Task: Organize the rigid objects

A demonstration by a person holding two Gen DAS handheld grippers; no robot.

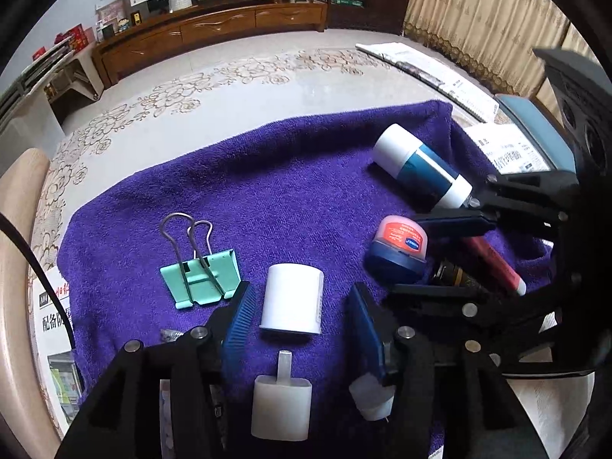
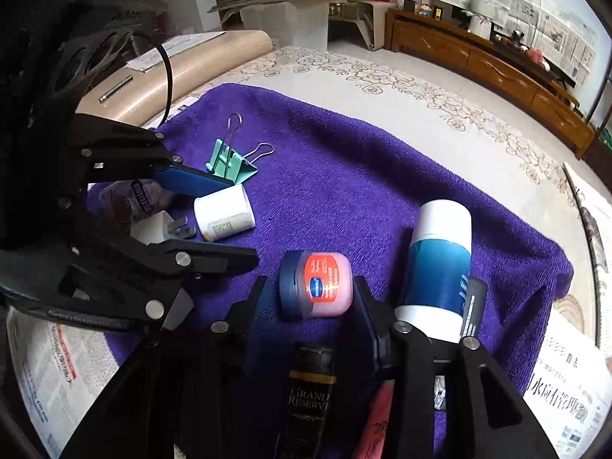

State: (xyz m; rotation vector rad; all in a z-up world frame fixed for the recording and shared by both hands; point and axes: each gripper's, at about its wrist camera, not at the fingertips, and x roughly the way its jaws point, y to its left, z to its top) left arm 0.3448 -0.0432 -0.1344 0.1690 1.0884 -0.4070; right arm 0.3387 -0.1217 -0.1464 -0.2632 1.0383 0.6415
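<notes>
Rigid objects lie on a purple towel (image 1: pixel 267 176). My left gripper (image 1: pixel 302 313) is open, its jaws on either side of a small white bottle (image 1: pixel 292 298) lying on its side, not touching it. My right gripper (image 2: pixel 310 298) is open around a small pink jar with a blue lid (image 2: pixel 315 285), also seen in the left wrist view (image 1: pixel 399 248). A green binder clip (image 1: pixel 201 273) lies left of the white bottle. A white and teal bottle (image 2: pixel 438 260) lies beside my right gripper. A white plug (image 1: pixel 281 405) sits between my left fingers' bases.
A dark "Grand Reserve" tube (image 2: pixel 310 394) and a red tube (image 1: pixel 493 256) lie under my right gripper. Newspapers (image 2: pixel 566 405) lie around the towel on a patterned table cover. A beige rounded chair back (image 2: pixel 183 65) stands at the table's edge. A wooden cabinet (image 1: pixel 214 30) is far behind.
</notes>
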